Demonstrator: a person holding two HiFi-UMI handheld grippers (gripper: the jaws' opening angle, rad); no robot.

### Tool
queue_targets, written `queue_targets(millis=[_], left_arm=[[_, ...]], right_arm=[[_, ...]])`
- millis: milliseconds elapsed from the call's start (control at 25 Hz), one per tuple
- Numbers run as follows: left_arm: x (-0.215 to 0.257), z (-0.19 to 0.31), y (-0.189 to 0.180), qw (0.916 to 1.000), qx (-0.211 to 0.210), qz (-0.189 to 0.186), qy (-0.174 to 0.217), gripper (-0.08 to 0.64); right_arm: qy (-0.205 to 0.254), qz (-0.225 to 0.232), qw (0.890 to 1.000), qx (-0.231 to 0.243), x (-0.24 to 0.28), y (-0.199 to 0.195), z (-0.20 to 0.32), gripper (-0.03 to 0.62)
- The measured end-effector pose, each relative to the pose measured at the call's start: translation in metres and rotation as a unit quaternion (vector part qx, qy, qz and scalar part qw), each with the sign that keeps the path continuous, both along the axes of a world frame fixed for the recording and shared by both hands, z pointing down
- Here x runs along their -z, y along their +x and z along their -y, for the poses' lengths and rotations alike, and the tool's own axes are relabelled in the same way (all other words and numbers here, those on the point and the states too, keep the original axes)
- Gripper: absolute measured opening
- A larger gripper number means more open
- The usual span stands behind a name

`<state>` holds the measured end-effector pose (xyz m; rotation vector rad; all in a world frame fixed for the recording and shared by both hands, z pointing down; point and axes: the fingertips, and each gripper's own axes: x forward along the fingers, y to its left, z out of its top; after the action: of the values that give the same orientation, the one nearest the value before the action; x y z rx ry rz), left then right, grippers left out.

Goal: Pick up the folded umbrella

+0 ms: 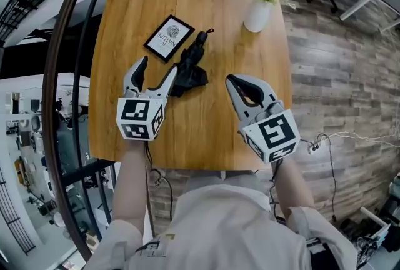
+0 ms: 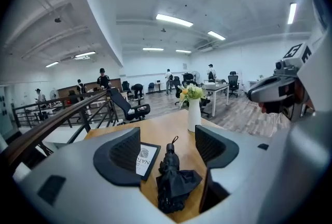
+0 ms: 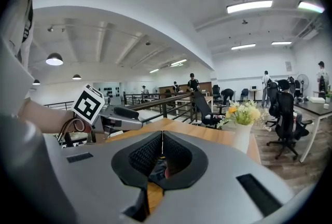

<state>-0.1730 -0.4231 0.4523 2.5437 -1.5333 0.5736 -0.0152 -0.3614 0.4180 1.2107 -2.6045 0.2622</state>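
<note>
The folded black umbrella point(image 1: 191, 66) lies on the wooden table point(image 1: 206, 19), its strap end pointing away from me. My left gripper point(image 1: 158, 69) hovers at the umbrella's near end with its jaws open. In the left gripper view the umbrella point(image 2: 174, 181) lies in line with the gap of the left gripper point(image 2: 168, 151), and neither pad touches it. My right gripper point(image 1: 230, 79) is to the right of the umbrella, apart from it. It is shut with nothing in it, and its tips meet in the right gripper view point(image 3: 162, 136).
A black-framed picture point(image 1: 169, 37) lies flat just left of the umbrella. A white vase of flowers point(image 1: 259, 7) stands at the table's far right corner. A dark railing point(image 1: 69, 69) curves along the table's left side. Office chairs stand beyond the table.
</note>
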Motion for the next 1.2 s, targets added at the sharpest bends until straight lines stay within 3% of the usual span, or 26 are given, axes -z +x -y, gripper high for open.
queue_targets(millis=[160,280,400,640,760,920,1120,1200], left_arm=[[-0.066,0.031,0.008,0.9980,-0.013,-0.002,-0.062,0.339],[-0.116,0.041,0.012,0.9934,-0.032,0.038,-0.103,0.342],[-0.165,0.041,0.013,0.9853,-0.043,0.068,-0.150,0.345],[-0.235,0.040,0.005,0.9695,-0.014,0.066,-0.236,0.365],[-0.269,0.034,0.006,0.9585,-0.010,0.082,-0.273,0.376],[-0.292,0.027,0.003,0.9497,0.000,0.074,-0.304,0.376],[-0.300,0.024,-0.003,0.9408,0.041,0.061,-0.331,0.374],[-0.299,0.021,0.000,0.9382,0.038,0.057,-0.339,0.318]], right_arm=[[-0.027,-0.003,1.000,-0.005,-0.029,0.000,0.017,0.029],[-0.046,0.006,0.999,-0.013,-0.042,0.002,0.027,0.029],[-0.055,0.001,0.998,-0.015,-0.053,0.003,0.033,0.029],[-0.079,-0.007,0.997,-0.009,-0.075,0.006,0.030,0.029],[-0.107,0.005,0.994,-0.012,-0.086,0.012,0.022,0.029],[-0.141,0.056,0.988,-0.010,-0.095,0.010,0.011,0.029],[-0.155,0.044,0.987,-0.024,-0.102,0.021,0.002,0.029],[-0.161,0.050,0.985,-0.024,-0.102,0.025,-0.002,0.029]])
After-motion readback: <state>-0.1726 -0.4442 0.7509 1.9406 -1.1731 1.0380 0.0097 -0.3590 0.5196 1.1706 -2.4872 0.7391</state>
